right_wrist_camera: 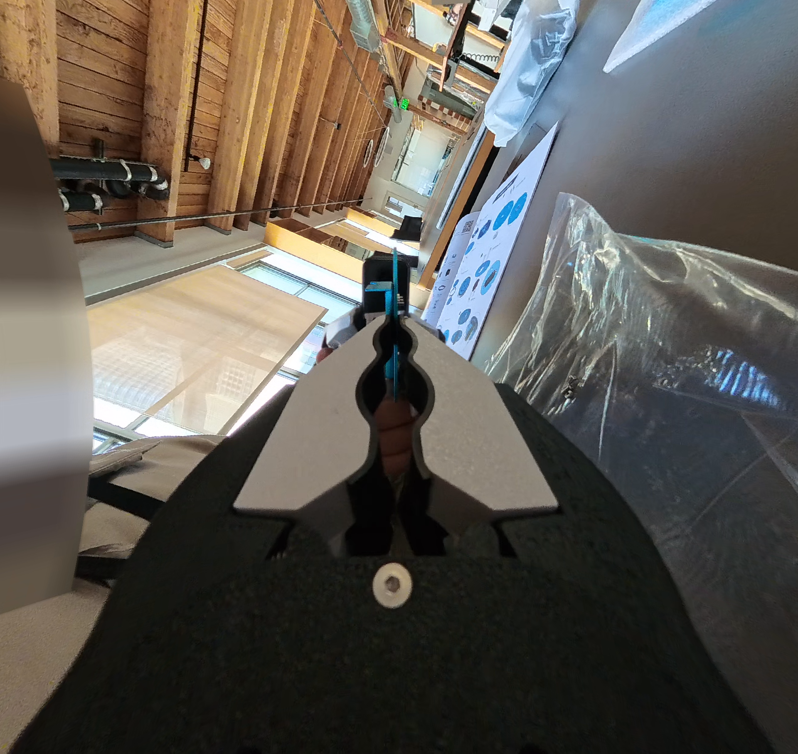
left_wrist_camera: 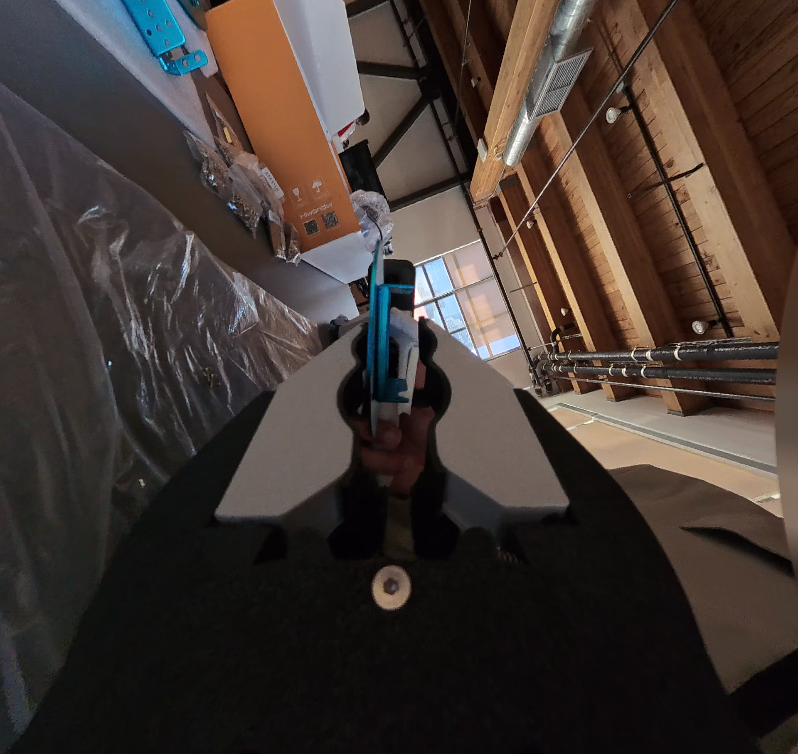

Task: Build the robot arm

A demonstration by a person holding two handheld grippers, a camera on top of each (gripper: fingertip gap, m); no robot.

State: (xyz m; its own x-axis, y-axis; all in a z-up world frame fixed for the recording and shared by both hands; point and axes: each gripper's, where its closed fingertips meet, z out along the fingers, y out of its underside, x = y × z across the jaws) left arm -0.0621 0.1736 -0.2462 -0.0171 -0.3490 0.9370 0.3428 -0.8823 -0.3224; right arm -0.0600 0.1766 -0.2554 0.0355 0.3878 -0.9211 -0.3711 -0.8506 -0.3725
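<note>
My left gripper (left_wrist_camera: 391, 327) is shut on a thin blue metal bracket (left_wrist_camera: 380, 344), seen edge-on between the grey fingers (left_wrist_camera: 311, 409). A black block (left_wrist_camera: 397, 277) is fixed to the bracket's far end. A white part (left_wrist_camera: 408, 357) sits beside the bracket inside the jaws, and a hand (left_wrist_camera: 388, 443) shows behind. My right gripper (right_wrist_camera: 394, 320) is shut on the same blue bracket (right_wrist_camera: 393, 357), with the black block (right_wrist_camera: 379, 284) beyond its tips. The left gripper (right_wrist_camera: 341, 331) shows just left of them. Both are held up above the dark table (right_wrist_camera: 647, 150).
An orange and white box (left_wrist_camera: 276, 106), bags of screws (left_wrist_camera: 246, 189), blue perforated plates (left_wrist_camera: 147, 11) and a clear plastic bag (left_wrist_camera: 172, 292) lie on the table. The right wrist view shows a printed sheet (right_wrist_camera: 488, 258), a clear bag (right_wrist_camera: 647, 322), a white bag (right_wrist_camera: 535, 50) and white foam (right_wrist_camera: 691, 29). The grippers are tip to tip, or close to it.
</note>
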